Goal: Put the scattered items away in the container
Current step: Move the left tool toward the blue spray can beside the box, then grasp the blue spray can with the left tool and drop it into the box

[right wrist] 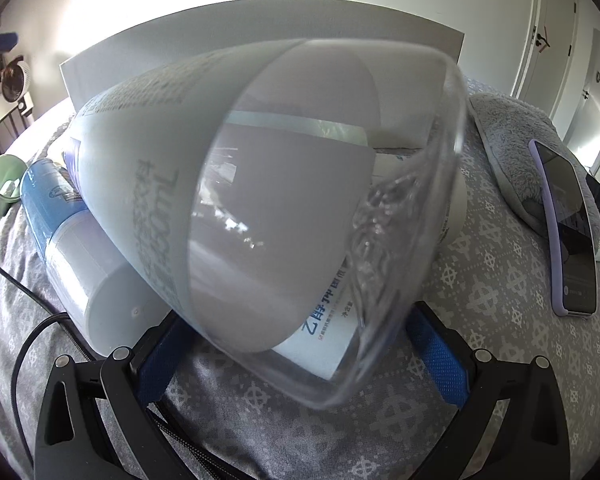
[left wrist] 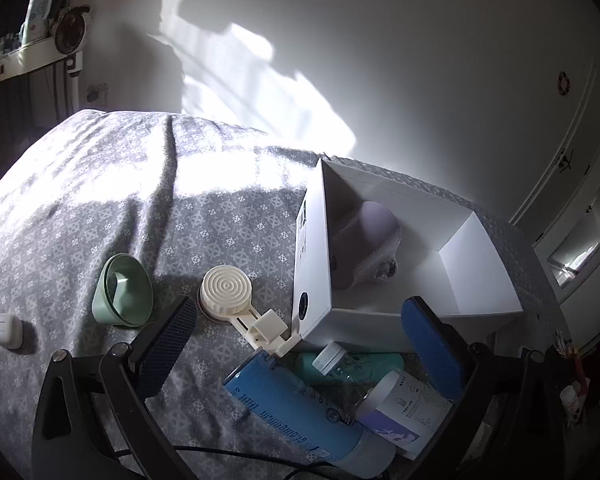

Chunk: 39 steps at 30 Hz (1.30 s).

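Blue pads: the left gripper [left wrist: 300, 348] is seen with its jaws spread wide – nothing is pinched between them.
Between the left jaws: a blue spray can [left wrist: 296, 412] is laid on its side on the grey patterned bedspread [left wrist: 100, 208], with a teal bottle [left wrist: 364, 362] and a clear white-capped bottle [left wrist: 400, 408] beside it.
Ahead of the left jaws: the white cardboard box [left wrist: 314, 264] is set open, a lilac plush item [left wrist: 364, 240] lying inside it.
Outside the left jaw: a cream suction-cup holder [left wrist: 226, 290], a green cup [left wrist: 124, 294] tipped on its side and a white earbud case [left wrist: 6, 330] are scattered on the cloth.
Right gripper [right wrist: 300, 344]: a clear plastic bottle [right wrist: 300, 184] is framed between its jaws – whether the pads press on it cannot be told.
Outside the right jaw: a phone in a lilac case [right wrist: 568, 228] is rested on a grey plush cushion [right wrist: 508, 144].
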Each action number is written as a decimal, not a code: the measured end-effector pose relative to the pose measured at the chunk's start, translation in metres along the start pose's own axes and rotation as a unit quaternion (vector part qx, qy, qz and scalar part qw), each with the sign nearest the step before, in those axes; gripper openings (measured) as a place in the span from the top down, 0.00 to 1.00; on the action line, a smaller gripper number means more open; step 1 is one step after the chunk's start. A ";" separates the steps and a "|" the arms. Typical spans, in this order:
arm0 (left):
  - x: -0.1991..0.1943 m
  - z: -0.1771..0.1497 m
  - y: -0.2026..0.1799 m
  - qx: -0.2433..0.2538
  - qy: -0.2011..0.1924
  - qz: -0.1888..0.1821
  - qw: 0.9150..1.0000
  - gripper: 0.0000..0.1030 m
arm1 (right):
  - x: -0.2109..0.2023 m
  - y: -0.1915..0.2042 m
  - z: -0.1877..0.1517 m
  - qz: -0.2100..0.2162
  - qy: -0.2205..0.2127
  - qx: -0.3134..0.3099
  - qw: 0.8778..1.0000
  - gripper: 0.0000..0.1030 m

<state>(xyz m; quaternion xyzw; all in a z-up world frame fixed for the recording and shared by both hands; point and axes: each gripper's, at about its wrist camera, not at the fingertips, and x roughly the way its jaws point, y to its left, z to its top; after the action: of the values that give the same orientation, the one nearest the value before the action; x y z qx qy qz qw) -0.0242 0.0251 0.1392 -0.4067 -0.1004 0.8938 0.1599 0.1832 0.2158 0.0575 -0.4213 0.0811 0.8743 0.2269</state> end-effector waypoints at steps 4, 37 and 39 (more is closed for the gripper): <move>0.015 -0.039 0.049 -0.093 0.079 -0.005 0.993 0.01 | 0.000 0.001 -0.001 0.000 0.000 0.000 1.000 0.00; 0.004 -0.052 -0.017 -0.088 0.097 -0.173 0.976 0.51 | -0.049 -0.006 -0.064 0.040 -0.008 -0.030 0.999 0.00; -0.009 -0.035 -0.025 -0.072 0.070 -0.185 0.978 0.51 | -0.050 -0.005 -0.064 0.039 -0.008 -0.030 0.999 0.00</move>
<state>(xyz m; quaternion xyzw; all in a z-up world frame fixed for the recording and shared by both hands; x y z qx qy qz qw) 0.0129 0.0464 0.1300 -0.4533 -0.2265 0.8083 0.2998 0.2575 0.1830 0.0557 -0.4173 0.0692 0.8881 0.1799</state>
